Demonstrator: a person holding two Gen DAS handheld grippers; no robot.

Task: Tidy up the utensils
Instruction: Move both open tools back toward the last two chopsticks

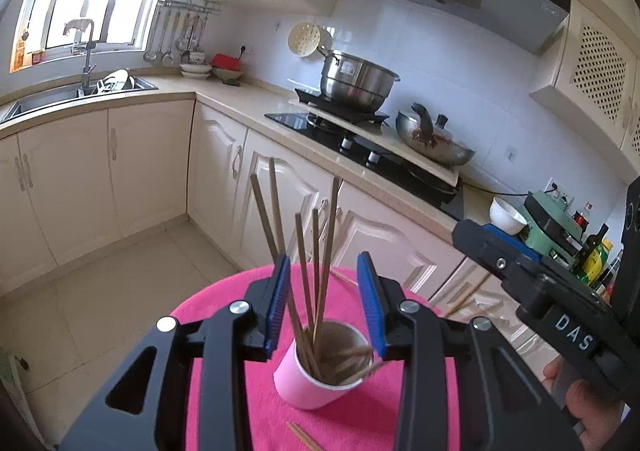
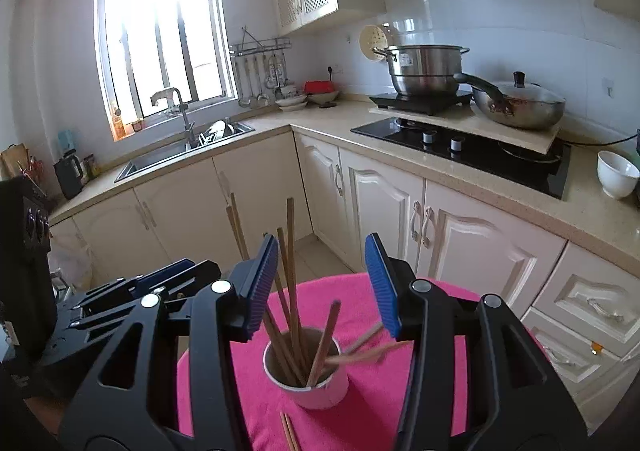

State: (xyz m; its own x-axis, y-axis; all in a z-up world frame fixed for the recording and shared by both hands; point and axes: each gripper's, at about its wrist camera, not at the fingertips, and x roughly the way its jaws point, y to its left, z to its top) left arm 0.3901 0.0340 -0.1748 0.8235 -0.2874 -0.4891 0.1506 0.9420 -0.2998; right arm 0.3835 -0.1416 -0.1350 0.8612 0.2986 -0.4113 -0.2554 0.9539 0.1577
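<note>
A white paper cup [image 1: 300, 383] [image 2: 316, 387] stands on a round table under a pink cloth [image 1: 240, 391] [image 2: 224, 391]. Several brown chopsticks [image 1: 320, 251] [image 2: 291, 251] stand in it; two blurred ones [image 2: 368, 355] lean over its right rim. My left gripper [image 1: 324, 307] is open, above and just behind the cup, empty. My right gripper [image 2: 326, 287] is open above the cup, empty; its body shows at the right of the left wrist view [image 1: 540, 283]. A loose chopstick pair [image 1: 304, 437] [image 2: 288, 433] lies on the cloth in front of the cup.
More chopsticks [image 1: 464, 297] lie at the cloth's far right edge. Cream kitchen cabinets [image 2: 460, 227] ring the table, with a hob [image 2: 460, 147], a steel pot [image 2: 424, 71], a wok [image 2: 520, 103], a white bowl [image 2: 616, 173] and a sink [image 2: 180, 155]. Tiled floor [image 1: 120, 283] lies to the left.
</note>
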